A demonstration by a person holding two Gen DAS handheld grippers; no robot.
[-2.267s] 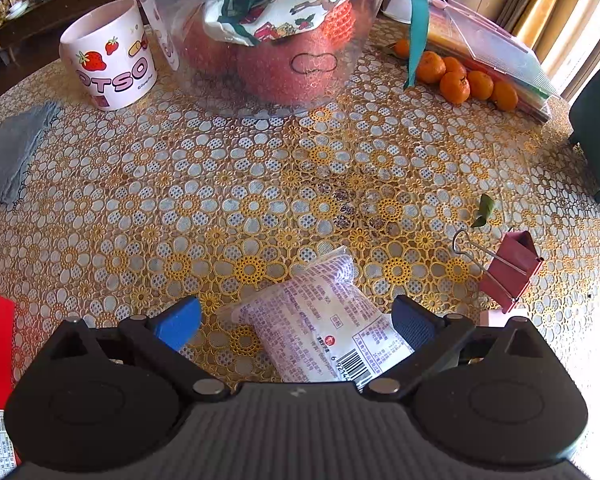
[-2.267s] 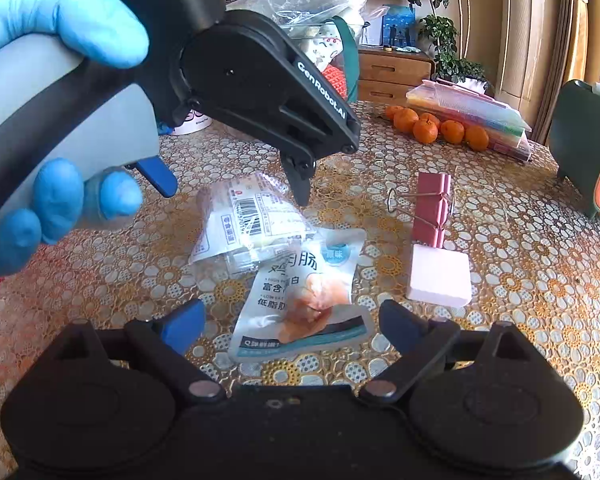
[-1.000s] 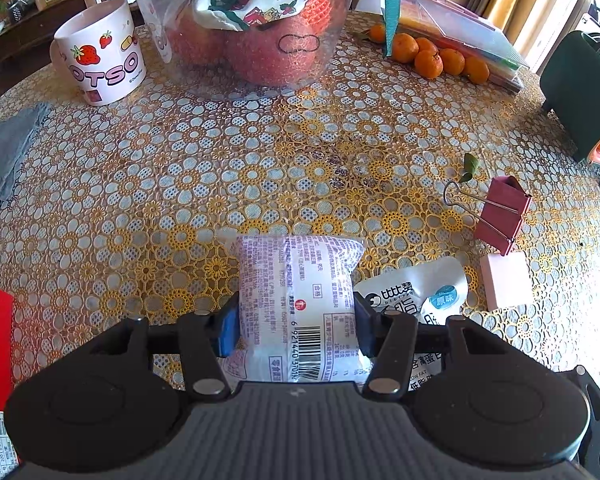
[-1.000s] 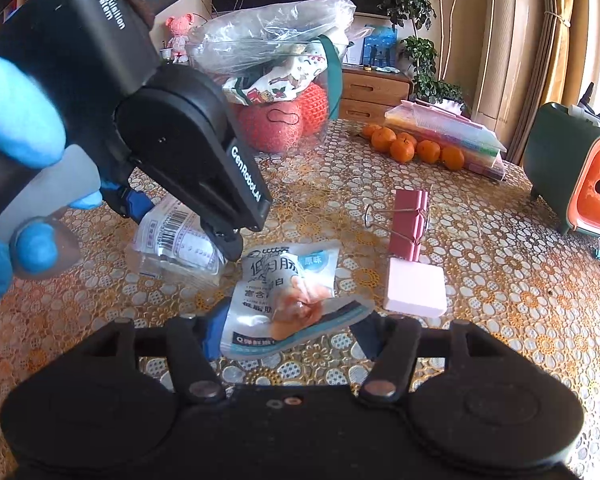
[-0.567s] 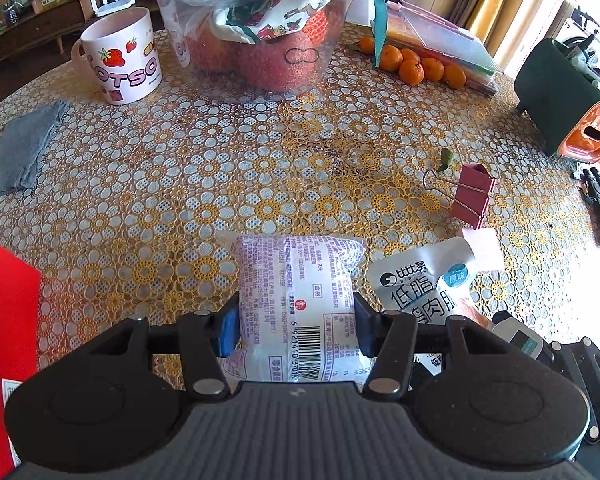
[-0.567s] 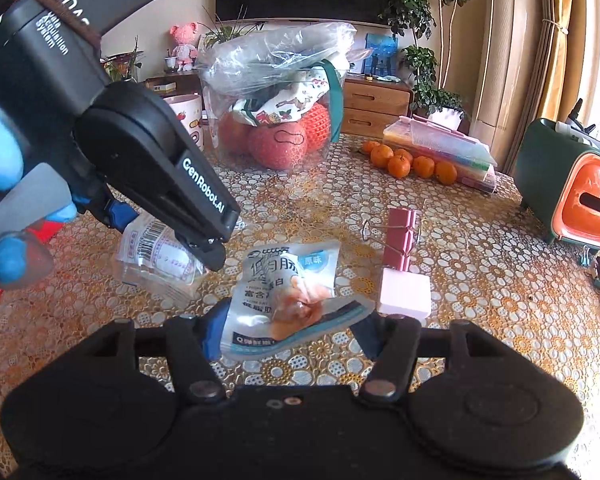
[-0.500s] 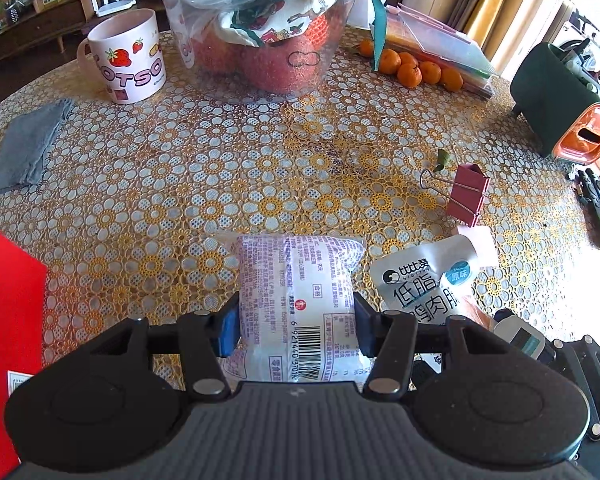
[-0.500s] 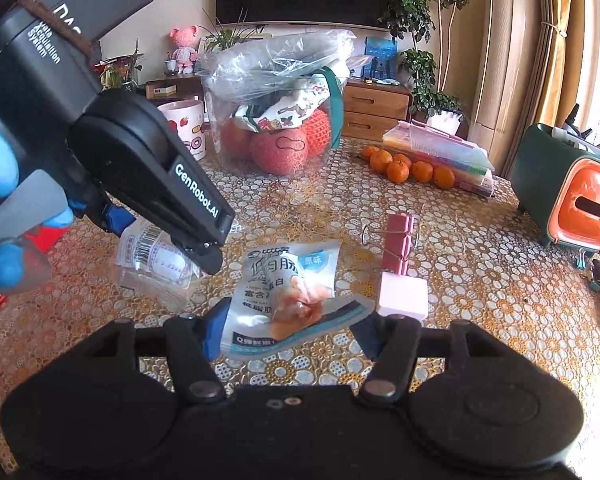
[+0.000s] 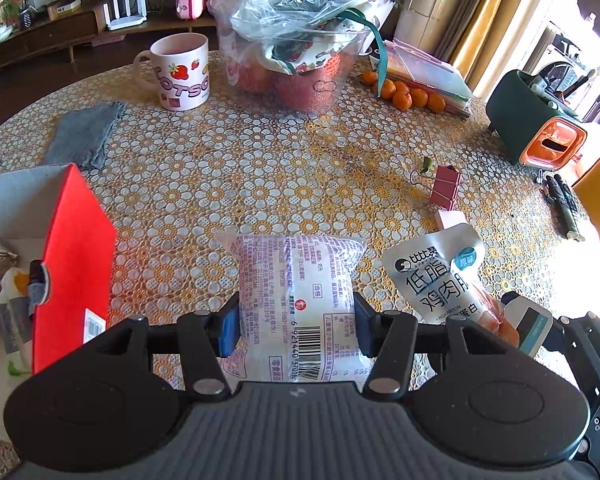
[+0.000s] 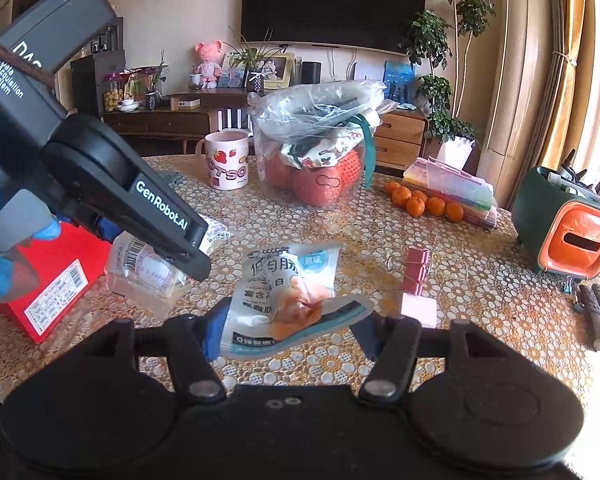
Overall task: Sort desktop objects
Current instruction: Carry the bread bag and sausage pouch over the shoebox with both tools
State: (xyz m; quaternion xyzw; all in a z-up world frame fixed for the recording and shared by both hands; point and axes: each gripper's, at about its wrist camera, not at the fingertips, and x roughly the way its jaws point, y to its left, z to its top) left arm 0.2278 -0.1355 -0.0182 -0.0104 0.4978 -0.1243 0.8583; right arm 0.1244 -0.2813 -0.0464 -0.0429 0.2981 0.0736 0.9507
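My left gripper (image 9: 294,326) is shut on a purple-printed snack packet (image 9: 298,284) and holds it above the table; the packet also shows in the right wrist view (image 10: 144,272). My right gripper (image 10: 290,336) is shut on a white chicken-sausage pouch (image 10: 288,292), lifted off the table; the pouch also shows in the left wrist view (image 9: 440,272). A red box (image 9: 74,264) with snacks inside stands at the left, below the left gripper. It also shows in the right wrist view (image 10: 56,280).
A red binder clip (image 10: 418,266) and a pink eraser (image 10: 418,308) lie on the lace tablecloth (image 9: 220,184). A strawberry mug (image 9: 180,72), a bag of fruit (image 9: 296,48), tangerines (image 9: 404,94), a grey cloth (image 9: 84,134), a green-orange organiser (image 10: 568,228) and remotes (image 10: 598,316) stand around.
Both grippers have risen with their packets held. The left gripper has moved toward the red box, which now fills more of the left side.
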